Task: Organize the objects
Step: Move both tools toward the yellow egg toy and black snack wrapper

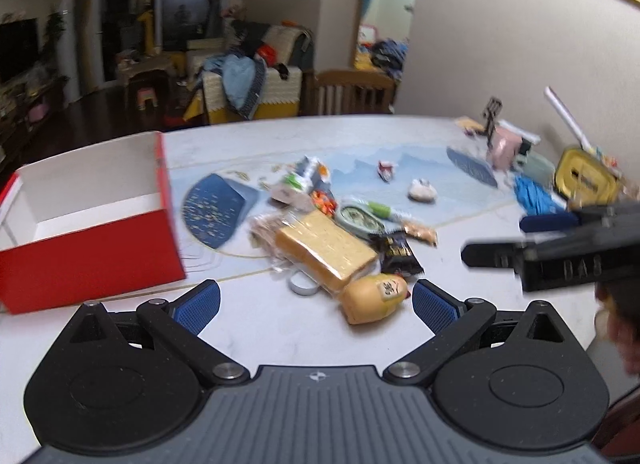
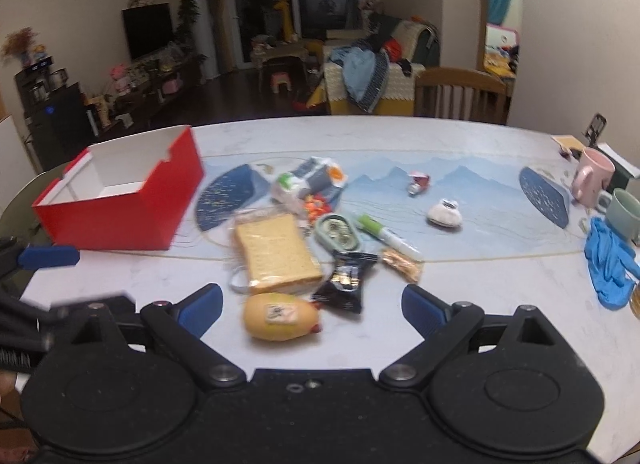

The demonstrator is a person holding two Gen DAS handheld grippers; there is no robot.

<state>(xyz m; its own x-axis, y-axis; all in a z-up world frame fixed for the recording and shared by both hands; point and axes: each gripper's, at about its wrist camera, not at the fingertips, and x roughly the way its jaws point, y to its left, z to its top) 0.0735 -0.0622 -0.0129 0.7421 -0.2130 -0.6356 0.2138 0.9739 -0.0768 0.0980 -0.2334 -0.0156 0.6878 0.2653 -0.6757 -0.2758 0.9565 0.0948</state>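
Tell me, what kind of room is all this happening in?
Most likely a lived-in home, at a dining table open to a living room. A wooden slat-back chair stands at the white marble-look table; behind it are a flat black television and a sofa heaped with clothes.

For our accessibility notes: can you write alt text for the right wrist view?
The open right gripper hovers over a white table, above a yellow packet, wrapped bread and other small packets. An open, empty-looking red box stands at left; blue gloves lie at right.
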